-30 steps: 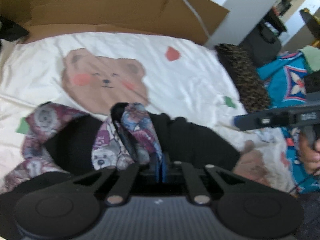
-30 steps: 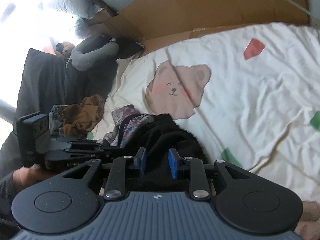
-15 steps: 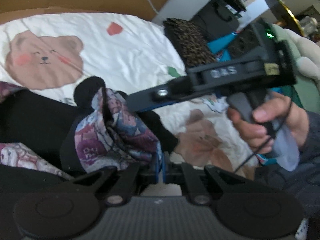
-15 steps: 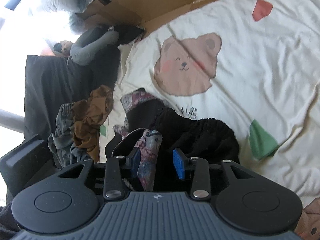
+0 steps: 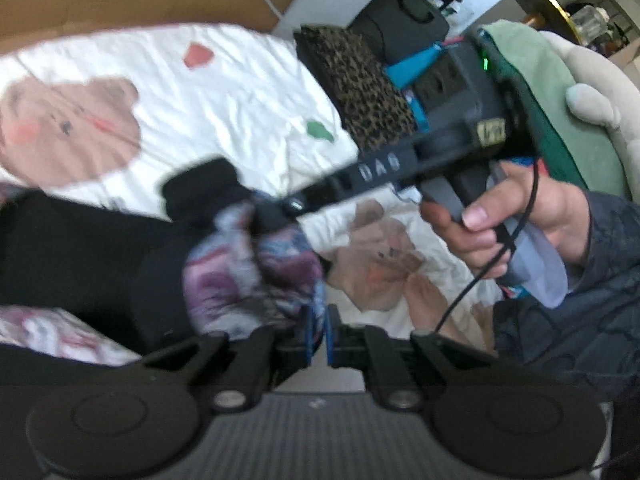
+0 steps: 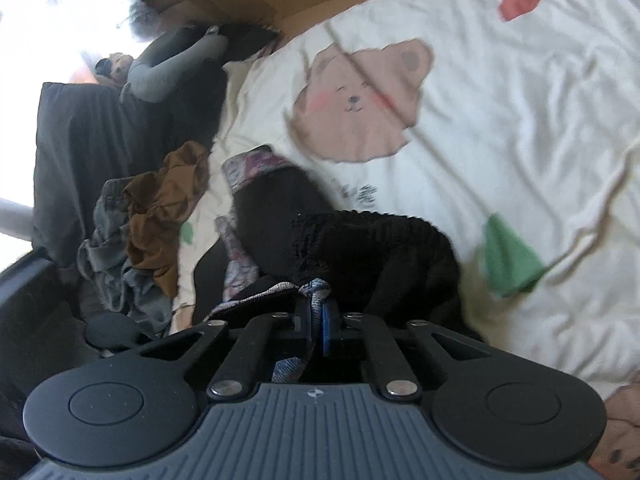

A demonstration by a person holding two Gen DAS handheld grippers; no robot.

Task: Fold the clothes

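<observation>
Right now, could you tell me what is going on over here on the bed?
A person is folding a black garment with patterned lining on a white bear-print sheet, using a handheld gripper in each hand. The left gripper is shut on a bunched patterned edge, and the right gripper is shut on another patterned edge close by. The garment lies crumpled, not yet folded flat. A pile of other clothes waits beside it.

Right hand-held gripper (image 6: pixel 316 316) now clamped on garment (image 6: pixel 360 248).

Black patterned-lined garment (image 6: pixel 360 248), seemingly bunched
</observation>
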